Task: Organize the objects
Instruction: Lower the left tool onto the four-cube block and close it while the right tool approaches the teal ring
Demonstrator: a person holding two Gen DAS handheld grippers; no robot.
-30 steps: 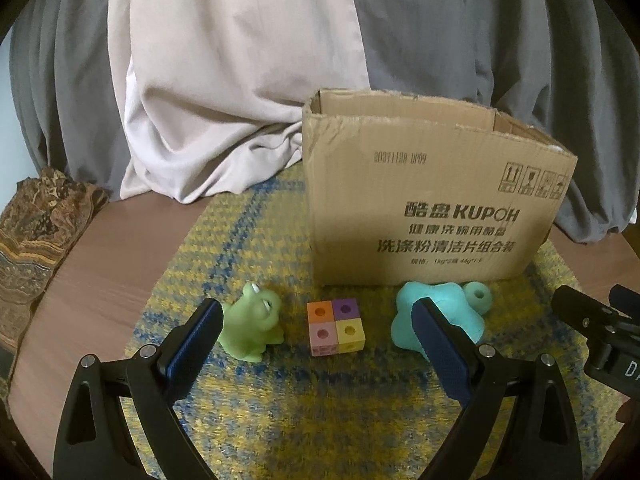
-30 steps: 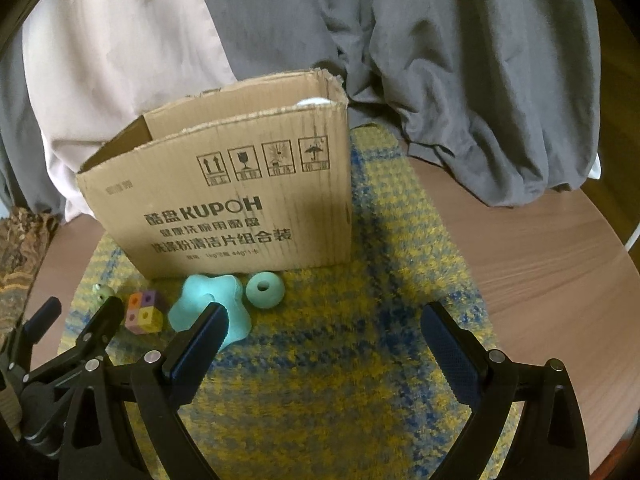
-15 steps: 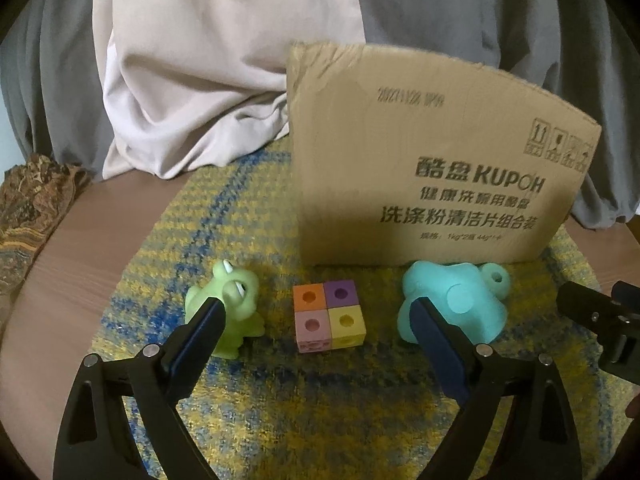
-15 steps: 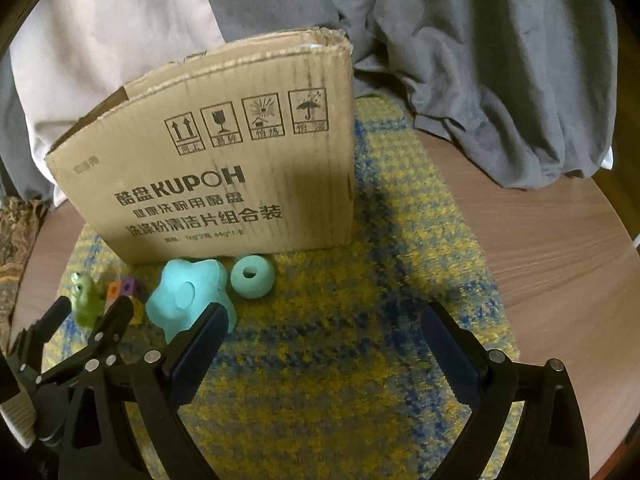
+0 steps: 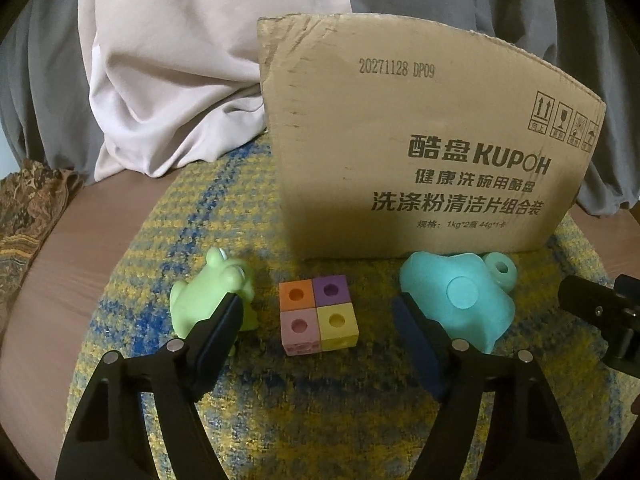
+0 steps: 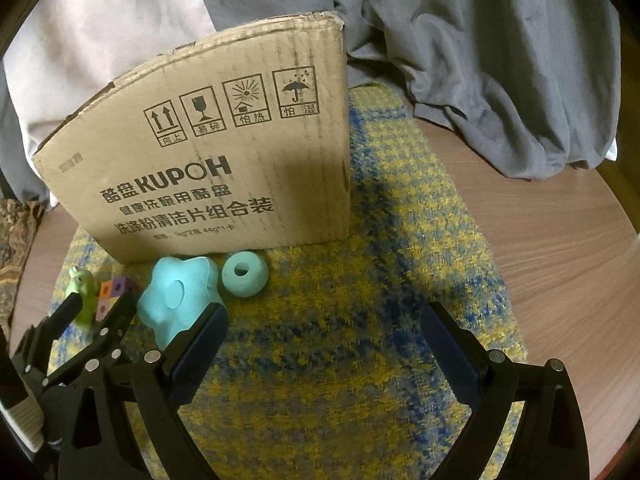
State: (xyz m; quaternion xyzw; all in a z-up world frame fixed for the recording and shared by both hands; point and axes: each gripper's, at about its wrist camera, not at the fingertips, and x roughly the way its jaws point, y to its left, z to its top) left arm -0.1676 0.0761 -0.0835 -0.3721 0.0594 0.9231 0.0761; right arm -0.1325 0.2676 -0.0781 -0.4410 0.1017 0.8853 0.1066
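Corrugated cardboard box (image 5: 420, 152) stands on a nubby yellow-and-blue woven mat (image 5: 320, 400). Lined up before it: rubbery green frog (image 5: 208, 296), four-colour holed cube block (image 5: 318, 316), smooth teal flower shape (image 5: 460, 304), teal ring (image 6: 245, 279). Left gripper (image 5: 320, 320) spread wide around the block; right gripper (image 6: 324, 328) spread, holding nothing. Wooden table (image 6: 560, 240), grey drapes (image 6: 480, 60) behind.

A green frog (image 5: 212, 300), an orange-purple-pink-yellow block (image 5: 318, 316) and teal toys (image 5: 456, 300) on yellow-blue woven mat (image 5: 320, 420).
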